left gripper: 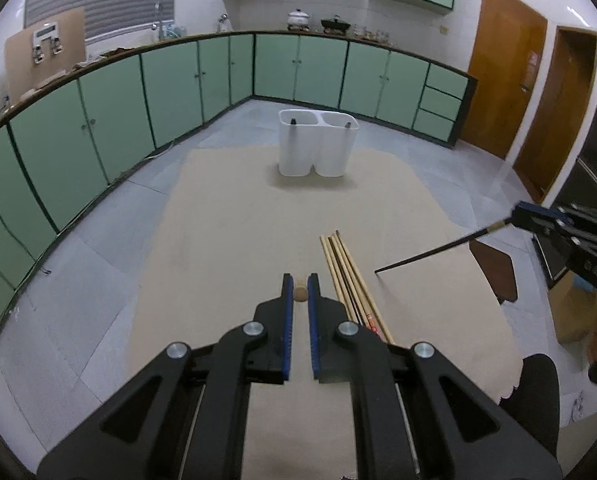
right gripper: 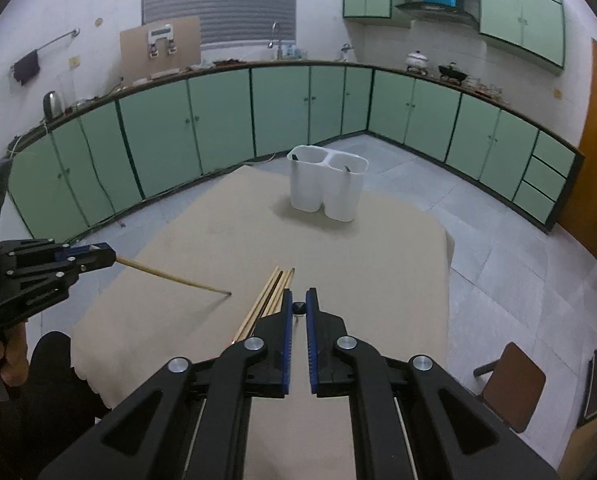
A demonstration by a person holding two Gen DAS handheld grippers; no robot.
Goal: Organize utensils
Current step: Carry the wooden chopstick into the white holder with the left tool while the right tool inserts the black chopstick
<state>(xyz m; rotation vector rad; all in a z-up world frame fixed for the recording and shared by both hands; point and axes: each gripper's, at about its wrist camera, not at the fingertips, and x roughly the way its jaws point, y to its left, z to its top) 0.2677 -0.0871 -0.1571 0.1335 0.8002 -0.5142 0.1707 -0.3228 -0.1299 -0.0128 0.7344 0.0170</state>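
Observation:
A white two-compartment utensil holder [left gripper: 317,142] stands at the far end of the tan mat [left gripper: 234,216]; it also shows in the right wrist view [right gripper: 327,182], with a dark utensil tip in each compartment. Several chopsticks [left gripper: 348,280] lie bundled on the mat, also seen in the right wrist view [right gripper: 268,300]. My left gripper [left gripper: 299,280] is shut on a light wooden chopstick [right gripper: 174,278], whose tip touches the mat. My right gripper [right gripper: 298,296] is shut on a black chopstick [left gripper: 434,252], tip down on the mat right of the bundle.
Green cabinets [left gripper: 178,76] run along the walls around the mat. A brown chair [right gripper: 514,384] stands right of the mat. Wooden doors [left gripper: 502,80] are at the right. A dark trouser leg [left gripper: 538,392] sits by the mat's near right edge.

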